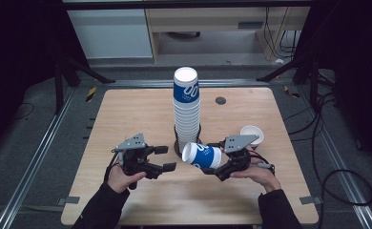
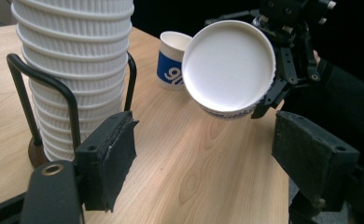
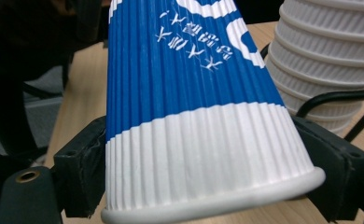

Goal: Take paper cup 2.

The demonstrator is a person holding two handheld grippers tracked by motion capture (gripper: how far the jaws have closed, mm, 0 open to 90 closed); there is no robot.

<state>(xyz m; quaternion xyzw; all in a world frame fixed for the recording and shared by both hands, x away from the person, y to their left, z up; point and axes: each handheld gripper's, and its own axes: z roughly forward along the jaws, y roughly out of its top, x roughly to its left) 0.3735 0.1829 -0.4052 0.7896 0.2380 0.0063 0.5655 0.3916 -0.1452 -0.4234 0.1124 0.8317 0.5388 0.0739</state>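
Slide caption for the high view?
Right hand-held gripper holds a blue-and-white cup sideways beside the racked cup stack.

Premises: a laboratory or test bay. A wooden table (image 1: 127,124) stands on grey carpet, flanked on both sides by aluminium floor rails (image 1: 29,167). Black curtains and stand legs (image 1: 86,71) lie left and right of the table; loose cables (image 1: 327,143) lie to its right; pale cabinets (image 1: 112,28) stand beyond it.

Light falls from above onto the table (image 1: 127,124), which looks bright. The floor around it is dark. Shadows are soft. The white cup stack (image 1: 186,107) shines. The near cup (image 3: 194,116) looks a bit blurry.
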